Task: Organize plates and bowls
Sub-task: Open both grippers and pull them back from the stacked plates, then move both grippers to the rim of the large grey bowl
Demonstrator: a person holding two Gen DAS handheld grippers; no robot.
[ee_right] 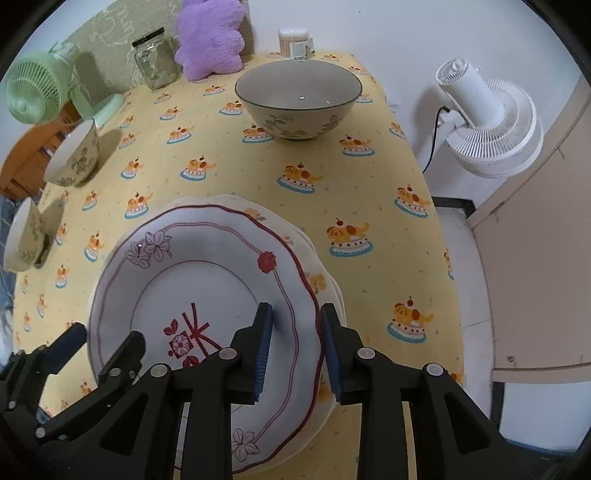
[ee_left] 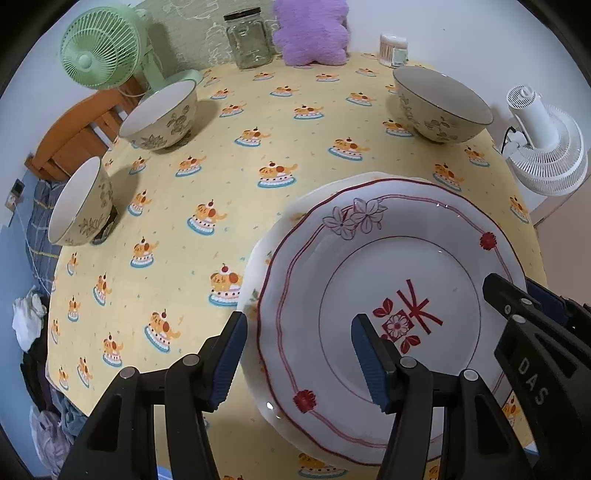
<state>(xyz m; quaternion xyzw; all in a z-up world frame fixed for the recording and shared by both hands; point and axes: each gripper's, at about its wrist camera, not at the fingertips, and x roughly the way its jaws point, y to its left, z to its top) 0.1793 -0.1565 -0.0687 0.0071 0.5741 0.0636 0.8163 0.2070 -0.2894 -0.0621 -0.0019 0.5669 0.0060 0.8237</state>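
Red-trimmed white scalloped plate [ee_right: 207, 280] sits on a plainer white plate [ee_left: 314, 195] on the yellow-clothed table [ee_left: 221, 147]. Right tool [ee_right: 295, 349] straddles its rim, barely parted; left tool [ee_left: 299, 360] spread astride the opposite edge. Ease both clear slowly so the stack stays square.

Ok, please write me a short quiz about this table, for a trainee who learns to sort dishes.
1. How many bowls stand on the tablecloth?
2. True or false: the red-lined plate lies directly on the tablecloth.
3. What stands between the glass jar and the cotton-swab box? A: a teapot. B: a purple plush toy. C: a lamp.
Key: 1. Three. 2. False, it lies on another plate. 3. B.
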